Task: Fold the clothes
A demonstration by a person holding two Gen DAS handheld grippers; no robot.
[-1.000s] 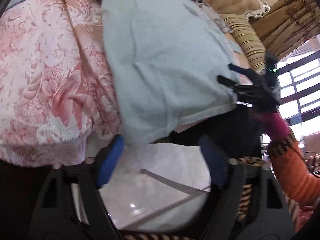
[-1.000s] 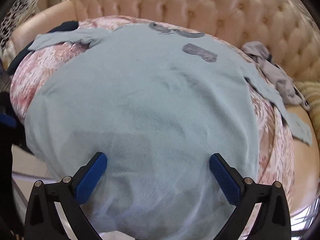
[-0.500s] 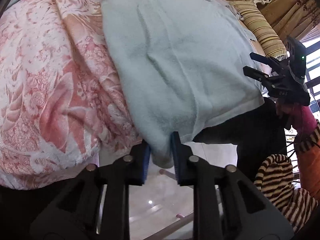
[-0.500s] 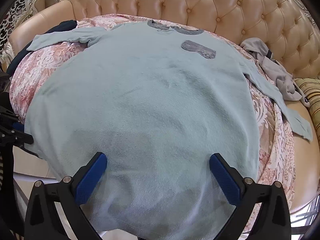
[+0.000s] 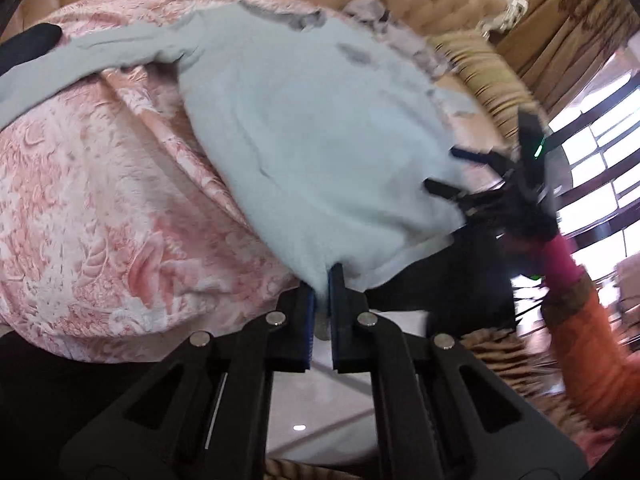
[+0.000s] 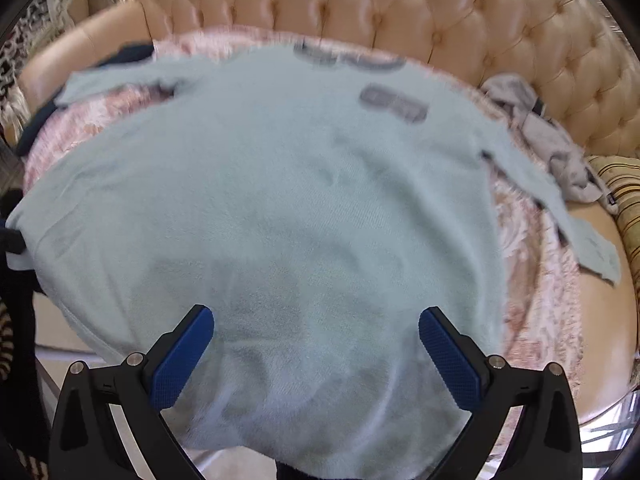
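While the left gripper (image 5: 321, 300) is clamped on the hem corner of the pale blue sweater (image 5: 320, 128), the right gripper (image 6: 316, 344) hovers with jaws wide apart over the hem at 6 o'clock. Risk: one-sided pull skews the fleece. Sweater lies flat on the pink floral cover (image 5: 100, 208), sleeves out toward 10 and 3 o'clock.

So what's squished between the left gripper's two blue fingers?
The left wrist view shows the bottom corner of the light blue sweater pinched in the left gripper, with nothing else between the fingers.
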